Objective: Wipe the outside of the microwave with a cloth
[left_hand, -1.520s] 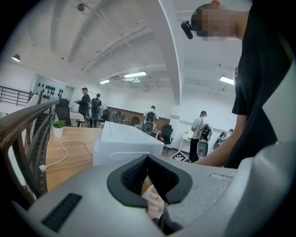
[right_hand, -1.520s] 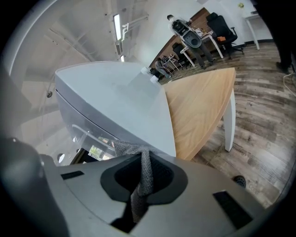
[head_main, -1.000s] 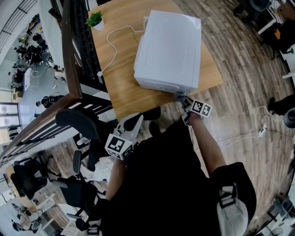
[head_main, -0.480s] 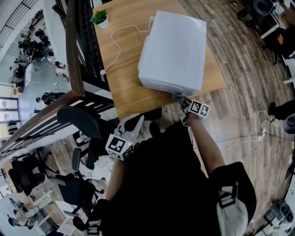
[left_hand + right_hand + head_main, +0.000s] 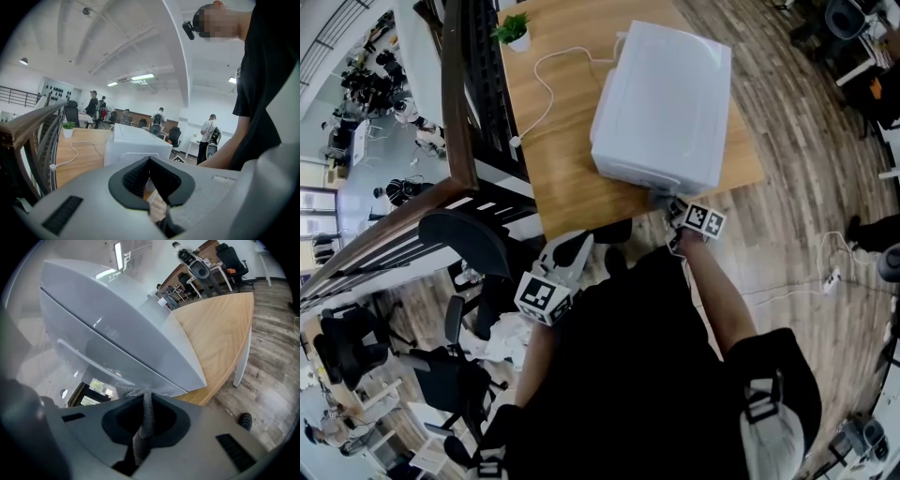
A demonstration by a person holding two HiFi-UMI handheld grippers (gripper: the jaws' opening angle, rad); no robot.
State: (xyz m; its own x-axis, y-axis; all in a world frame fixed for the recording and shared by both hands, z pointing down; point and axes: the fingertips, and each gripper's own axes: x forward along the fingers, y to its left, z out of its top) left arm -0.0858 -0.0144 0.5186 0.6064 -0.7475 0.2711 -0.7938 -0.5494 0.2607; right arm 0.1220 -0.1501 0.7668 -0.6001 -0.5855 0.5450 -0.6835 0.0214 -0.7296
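The white microwave (image 5: 661, 98) stands on a wooden table (image 5: 558, 141), its front toward me. My right gripper (image 5: 668, 202) is at the lower front edge of the microwave (image 5: 108, 329), shut on a grey cloth (image 5: 142, 420). The cloth's bunched top presses against that edge. In the head view only a small grey bit of the cloth (image 5: 662, 195) shows. My left gripper (image 5: 570, 249) hangs low beside my body, off the table's near edge, jaws shut with nothing between them. In the left gripper view (image 5: 150, 161) the microwave (image 5: 136, 143) lies ahead.
A small potted plant (image 5: 514, 30) and a white cable (image 5: 546, 70) sit on the table's far left. A dark railing (image 5: 455, 103) runs along the left. A black office chair (image 5: 464, 246) stands near my left gripper. A power strip (image 5: 832, 267) lies on the wooden floor.
The head camera's view has drifted slightly, so the microwave sits a bit further right in the picture. Both grippers hold the same places; the cloth stays at the microwave's front edge.
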